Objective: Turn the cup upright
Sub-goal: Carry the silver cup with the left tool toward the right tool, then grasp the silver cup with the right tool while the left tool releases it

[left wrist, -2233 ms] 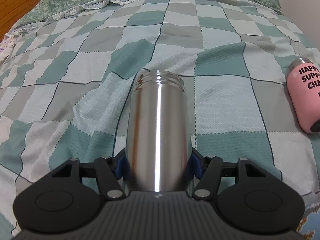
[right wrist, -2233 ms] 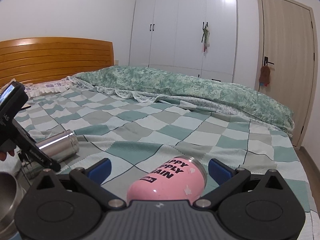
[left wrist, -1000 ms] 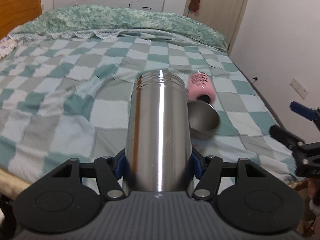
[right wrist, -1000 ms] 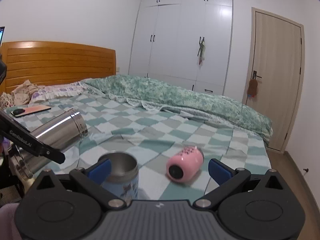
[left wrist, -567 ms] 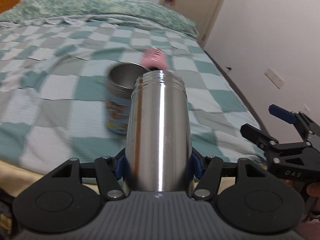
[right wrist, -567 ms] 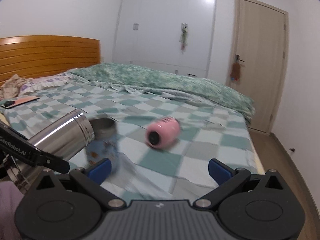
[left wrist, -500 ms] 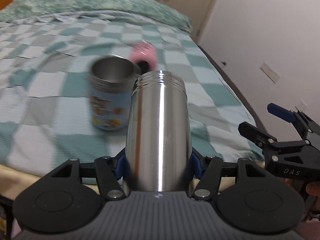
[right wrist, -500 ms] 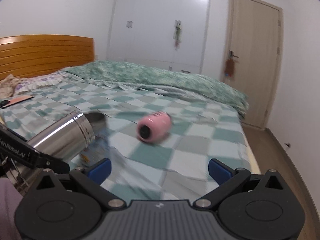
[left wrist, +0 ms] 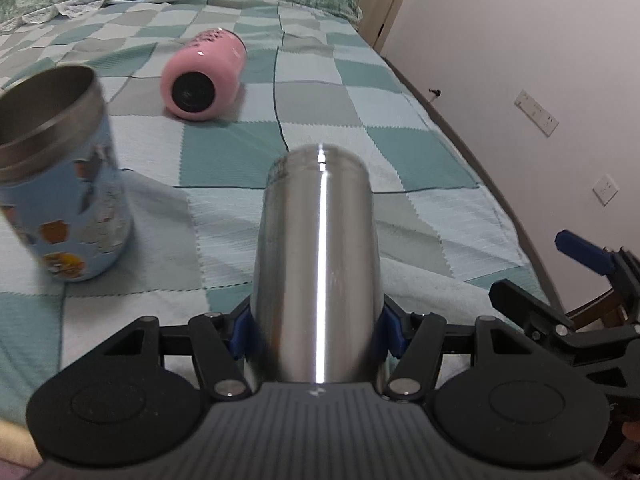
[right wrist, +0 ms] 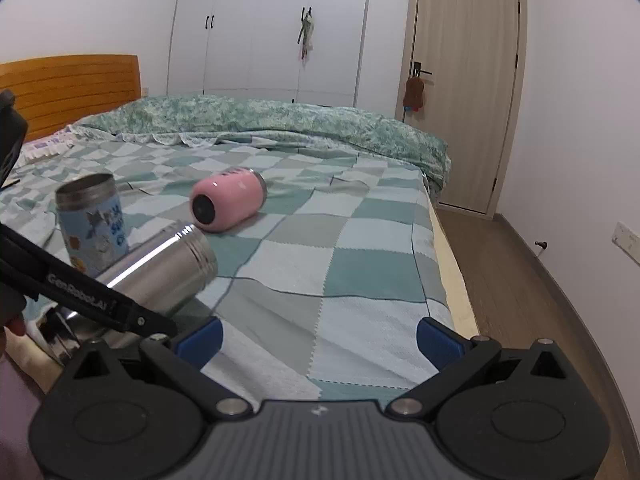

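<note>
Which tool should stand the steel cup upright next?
Left. The left tool already clamps the steel cup, tilted above the bed. The right tool is open, empty, and off to the side.

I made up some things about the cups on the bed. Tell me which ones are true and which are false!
1. The left tongs are holding the shiny steel cup. True.
2. The pink cup is standing up straight. False: it lies on its side on the checkered blanket.
3. The right tongs are empty and open. True.
4. The blue cartoon cup is tipped over. False: it stands on the blanket with its open mouth up.
5. The steel cup is standing on the bed. False: it is gripped at a slant, its threaded mouth pointing away from the tongs.
</note>
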A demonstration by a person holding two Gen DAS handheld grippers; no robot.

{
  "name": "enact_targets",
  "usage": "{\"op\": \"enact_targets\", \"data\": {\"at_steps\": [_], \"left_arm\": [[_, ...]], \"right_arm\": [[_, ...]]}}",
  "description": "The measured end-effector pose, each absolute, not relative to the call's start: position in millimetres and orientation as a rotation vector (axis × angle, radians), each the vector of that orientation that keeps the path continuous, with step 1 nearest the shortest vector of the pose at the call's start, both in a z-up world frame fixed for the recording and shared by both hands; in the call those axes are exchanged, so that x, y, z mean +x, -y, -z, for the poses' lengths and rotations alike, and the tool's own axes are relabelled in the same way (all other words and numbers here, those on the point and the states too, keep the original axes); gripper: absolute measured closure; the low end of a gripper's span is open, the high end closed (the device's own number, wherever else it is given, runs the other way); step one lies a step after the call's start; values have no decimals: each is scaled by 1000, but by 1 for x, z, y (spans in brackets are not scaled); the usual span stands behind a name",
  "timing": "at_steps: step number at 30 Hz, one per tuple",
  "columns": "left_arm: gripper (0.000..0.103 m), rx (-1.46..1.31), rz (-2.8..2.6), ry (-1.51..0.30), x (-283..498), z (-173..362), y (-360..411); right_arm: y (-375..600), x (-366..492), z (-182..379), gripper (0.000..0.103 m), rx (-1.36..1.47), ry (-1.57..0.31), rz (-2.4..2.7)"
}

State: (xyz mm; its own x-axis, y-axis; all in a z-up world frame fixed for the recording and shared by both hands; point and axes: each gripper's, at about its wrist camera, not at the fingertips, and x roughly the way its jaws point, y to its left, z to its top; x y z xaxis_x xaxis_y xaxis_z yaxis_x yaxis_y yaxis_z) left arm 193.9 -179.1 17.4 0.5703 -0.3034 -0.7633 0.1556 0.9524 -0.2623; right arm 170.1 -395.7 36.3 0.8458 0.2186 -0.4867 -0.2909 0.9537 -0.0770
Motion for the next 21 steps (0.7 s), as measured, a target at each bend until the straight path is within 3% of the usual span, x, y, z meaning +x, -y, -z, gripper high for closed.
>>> {"op": "enact_targets", "data": {"at_steps": [5, 8, 10, 12, 21], "left_arm": [[40, -130, 286, -930, 199, -11, 186], [25, -106, 295, -921, 196, -14, 188], [8, -104, 297, -899, 190, -20, 185], [1, -94, 306, -867, 183, -29, 180], [0, -26, 307, -752, 140, -63, 138]], "right_arm": [[397, 180, -27, 0, -144, -512, -270], [398, 177, -26, 0, -145, -510, -272], [398, 173, -30, 0, -147, -504, -275], [397, 167, -35, 0, -149, -495, -275], [375, 140, -68, 0, -147, -462, -303]]}}
